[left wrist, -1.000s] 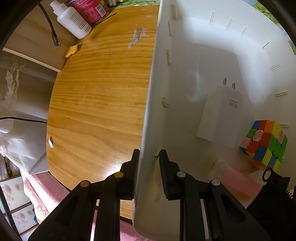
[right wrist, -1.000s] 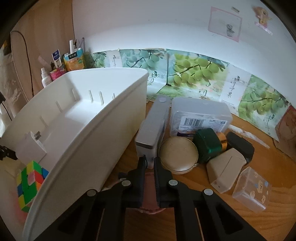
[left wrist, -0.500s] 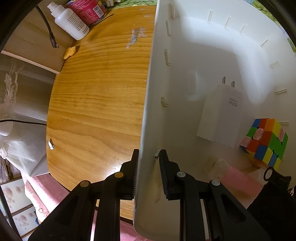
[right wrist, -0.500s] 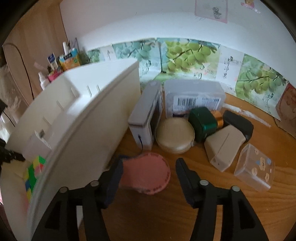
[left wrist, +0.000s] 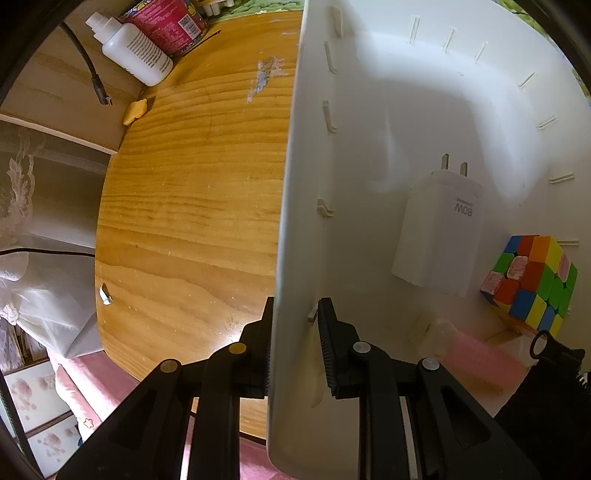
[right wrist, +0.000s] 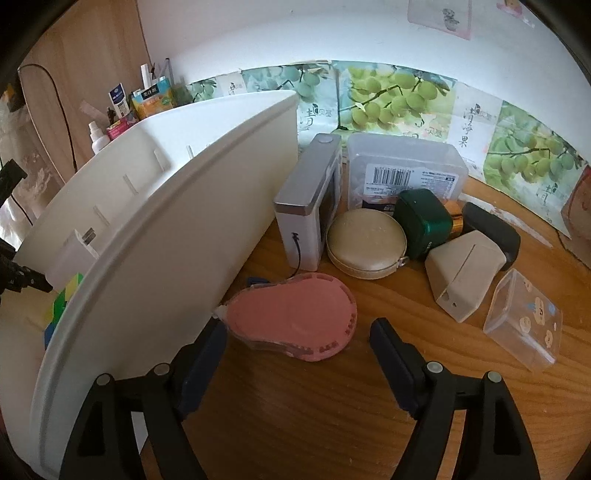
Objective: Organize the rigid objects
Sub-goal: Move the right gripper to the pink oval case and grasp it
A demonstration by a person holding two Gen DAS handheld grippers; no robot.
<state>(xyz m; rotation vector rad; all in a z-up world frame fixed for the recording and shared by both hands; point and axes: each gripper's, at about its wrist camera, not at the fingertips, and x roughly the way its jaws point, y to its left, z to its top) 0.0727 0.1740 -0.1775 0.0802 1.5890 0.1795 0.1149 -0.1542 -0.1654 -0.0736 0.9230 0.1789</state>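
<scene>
My left gripper [left wrist: 294, 343] is shut on the near wall of a white plastic bin [left wrist: 291, 206]. Inside the bin lie a white charger [left wrist: 439, 236] and a colourful puzzle cube [left wrist: 532, 280]. My right gripper [right wrist: 295, 343] is open, its fingers on either side of a pink correction-tape dispenser [right wrist: 295, 317] that lies flat on the wooden table beside the bin's outer wall [right wrist: 177, 258]. Behind it stand a silver-white box [right wrist: 310, 206], a round beige case [right wrist: 365, 242], a dark green box [right wrist: 424, 218], a beige wedge-shaped object [right wrist: 461, 273] and a clear cube [right wrist: 524, 317].
A clear lidded box with a barcode [right wrist: 402, 173] stands at the back by the grape-pattern wall. A white bottle [left wrist: 136, 51] and a red can [left wrist: 166, 18] stand at the table's far left. The table edge [left wrist: 99, 258] drops off to the left.
My right gripper has opened and pulled back, letting go of the pink dispenser, which now lies on the table. The left gripper still holds the bin wall.
</scene>
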